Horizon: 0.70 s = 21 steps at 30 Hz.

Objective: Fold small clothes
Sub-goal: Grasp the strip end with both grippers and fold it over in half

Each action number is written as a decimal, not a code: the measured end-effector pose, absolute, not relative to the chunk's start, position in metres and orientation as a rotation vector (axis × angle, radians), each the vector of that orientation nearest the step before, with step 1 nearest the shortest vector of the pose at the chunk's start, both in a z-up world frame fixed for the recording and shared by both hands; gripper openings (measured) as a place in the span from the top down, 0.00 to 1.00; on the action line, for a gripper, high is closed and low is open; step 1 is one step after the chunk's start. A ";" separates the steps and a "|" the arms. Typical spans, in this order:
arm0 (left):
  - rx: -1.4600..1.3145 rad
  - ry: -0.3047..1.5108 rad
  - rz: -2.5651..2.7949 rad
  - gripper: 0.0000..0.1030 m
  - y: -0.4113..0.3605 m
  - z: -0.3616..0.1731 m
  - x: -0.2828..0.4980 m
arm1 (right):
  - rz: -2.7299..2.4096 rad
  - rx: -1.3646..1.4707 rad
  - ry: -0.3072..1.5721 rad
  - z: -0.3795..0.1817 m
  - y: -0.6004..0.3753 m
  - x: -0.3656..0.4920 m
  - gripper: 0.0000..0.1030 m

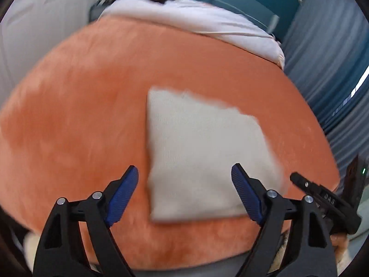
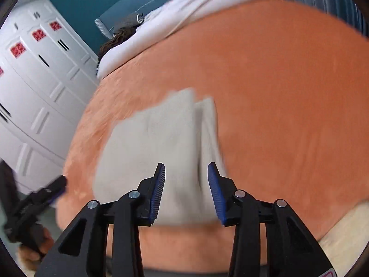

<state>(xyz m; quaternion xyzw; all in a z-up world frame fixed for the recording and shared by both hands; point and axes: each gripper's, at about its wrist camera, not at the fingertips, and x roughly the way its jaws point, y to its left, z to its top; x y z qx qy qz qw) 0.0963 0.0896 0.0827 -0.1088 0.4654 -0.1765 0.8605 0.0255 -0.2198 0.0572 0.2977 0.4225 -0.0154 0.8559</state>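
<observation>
1. Folded cloth [image 1: 203, 157]: beige, roughly square, flat on the orange blanket [image 1: 80, 120] of a bed, near the front edge.
2. From the right wrist view, same cloth [image 2: 150, 152] with a lengthwise crease and a narrower layer along its right side; edges soft from blur.
3. Left hand-held gripper [image 1: 184, 182]: spread wide, nothing between the blue pads [image 1: 122, 198]; above the cloth's near half, tilted down toward it, left finger over bare blanket, right finger over the cloth.
4. Right hand-held gripper [image 2: 186, 180]: partly apart, empty, pads not pressing on anything; hanging over the cloth's near edge, pointing down at a slant.
5. In the left wrist view, right hand-held gripper's black tip at the lower right, beside the cloth, with fingers [image 1: 339, 240] of the holding hand below it.
6. In the right wrist view, left hand-held gripper [image 2: 55, 184] at the lower left, off the cloth's left side.
7. Blanket: fuzzy, plush pile. Cloth: fine knit texture. Gripper frames: black rigid plastic with silver pins; pads ribbed.
8. White bedding [image 2: 175, 20] bunched at the far end of the bed; white panelled wardrobe [image 2: 39, 87] to the left.
</observation>
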 end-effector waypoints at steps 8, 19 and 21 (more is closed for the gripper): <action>-0.445 1.033 -0.425 0.10 0.102 0.048 0.120 | -0.062 0.584 0.895 0.055 -0.233 0.061 0.29; -0.479 1.087 -0.558 0.53 0.068 0.028 0.170 | 0.018 0.592 0.967 0.037 -0.219 0.132 0.71; -0.450 1.017 -0.606 0.54 0.067 0.054 0.168 | 0.053 0.525 0.877 0.070 -0.213 0.127 0.72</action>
